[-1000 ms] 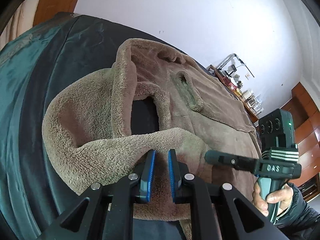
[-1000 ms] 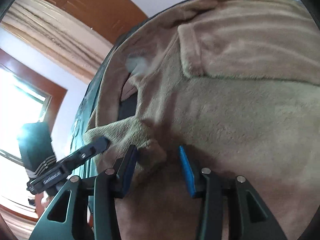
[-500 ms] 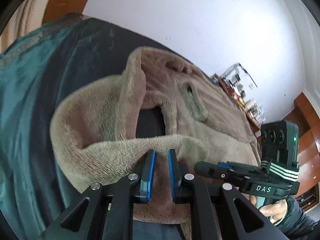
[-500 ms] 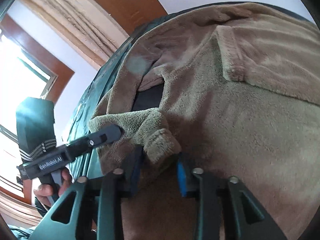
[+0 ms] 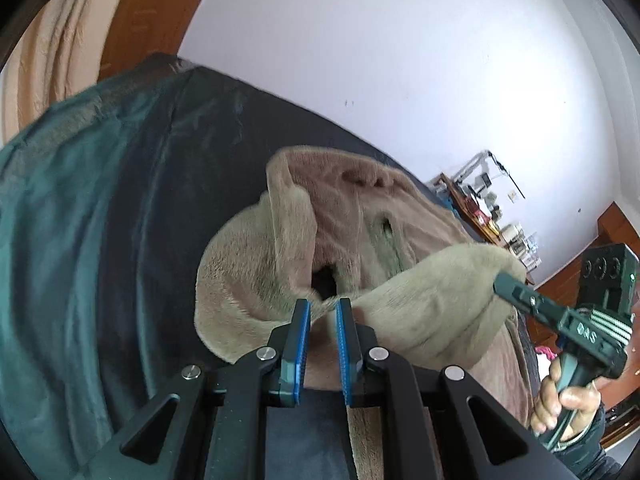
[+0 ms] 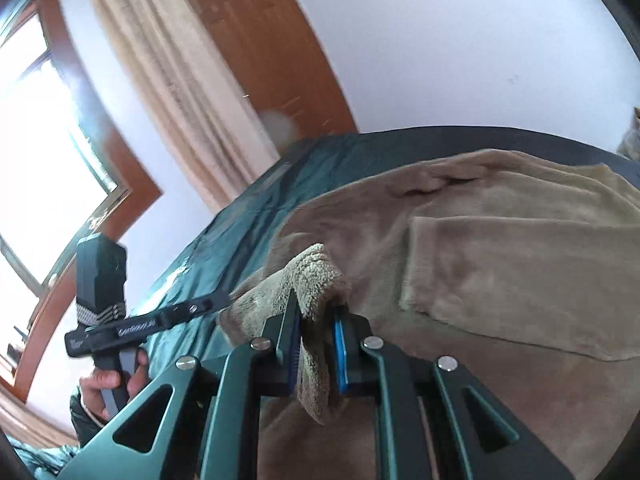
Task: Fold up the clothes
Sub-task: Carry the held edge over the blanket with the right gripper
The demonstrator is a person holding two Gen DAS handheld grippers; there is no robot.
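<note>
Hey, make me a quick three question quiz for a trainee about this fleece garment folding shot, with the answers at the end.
1. True or false: the right tool is shut on a bunched fold of the fleece garment.
2. What does the fleece garment lie on: (a) a wooden floor, (b) a dark green bedcover, (c) a glass table?
3. Fill in: the left tool pinches a thin ____ of the fleece garment between its blue pads.

Key
1. True; fleece fills the gap between its pads.
2. b
3. edge
</note>
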